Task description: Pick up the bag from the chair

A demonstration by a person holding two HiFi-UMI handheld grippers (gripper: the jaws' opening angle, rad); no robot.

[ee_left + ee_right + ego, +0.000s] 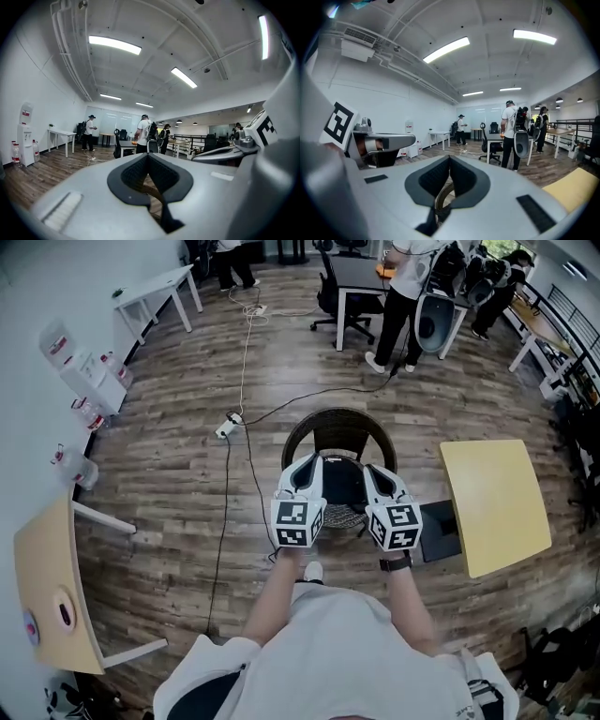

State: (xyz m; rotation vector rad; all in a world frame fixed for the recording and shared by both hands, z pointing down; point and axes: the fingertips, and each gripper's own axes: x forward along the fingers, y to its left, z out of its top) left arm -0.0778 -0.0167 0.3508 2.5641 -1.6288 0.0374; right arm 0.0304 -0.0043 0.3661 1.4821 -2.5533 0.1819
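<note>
A round dark wicker chair (pixel 337 420) stands on the wood floor right in front of me. A black bag (pixel 344 482) lies on its seat, partly hidden by my grippers. My left gripper (pixel 313 462) hovers over the seat's left side, and my right gripper (pixel 371 471) hovers over its right side, with the bag between them. Both point forward and are level. In the left gripper view the left gripper (pixel 148 156) is shut with nothing held. The right gripper (pixel 450 159) is also shut and empty, and the chair's rim (pixel 440 196) shows below its pads.
A yellow table (pixel 494 502) stands to the right of the chair and another (pixel 47 601) to the left. A black flat object (pixel 439 531) lies beside the chair. A cable and power strip (pixel 228 427) cross the floor. People (pixel 403 292) and desks stand farther back.
</note>
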